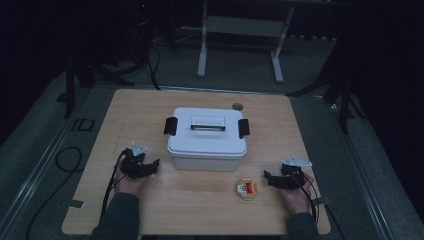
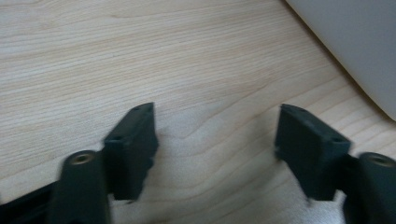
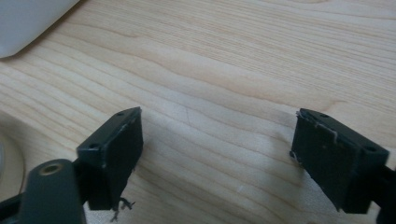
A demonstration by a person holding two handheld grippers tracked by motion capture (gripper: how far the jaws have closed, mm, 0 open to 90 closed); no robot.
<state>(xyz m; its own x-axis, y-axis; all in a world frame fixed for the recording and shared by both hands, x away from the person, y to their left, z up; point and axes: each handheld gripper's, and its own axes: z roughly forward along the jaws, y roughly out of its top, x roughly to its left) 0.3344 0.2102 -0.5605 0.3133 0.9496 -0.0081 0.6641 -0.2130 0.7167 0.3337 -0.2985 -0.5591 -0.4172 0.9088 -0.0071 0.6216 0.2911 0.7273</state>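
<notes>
While the white storage box (image 1: 207, 140) sits shut in the middle of the wooden table (image 1: 125, 110), its lid on and a black latch (image 1: 171, 126) folded against each end, nothing about it looks started — the clear handle (image 1: 208, 123) lies flat on top and neither latch appears lifted. Just in front of its right corner, apart from it, rests a small round container (image 1: 247, 189) with something red and yellow inside; it too looks untouched. The left gripper (image 1: 141, 167) hovers just beside the box's front left corner, and in the left gripper view its jaws stand well apart with only bare wood between them and the box's pale wall at the upper right edge. The right gripper (image 1: 279, 179) hangs near the round container, on its right side and not touching it; in the right gripper view its jaws gape wide over bare tabletop, holding nothing, with a corner of the box at the upper left. So, by my reading, the work is at its very beginning: both hands are poised at either side — no grip taken, no latch sprung, no lid raised. Whatever is meant for the box and the little container, opening the latches would seem to come first, and all of it remains to be done.
</notes>
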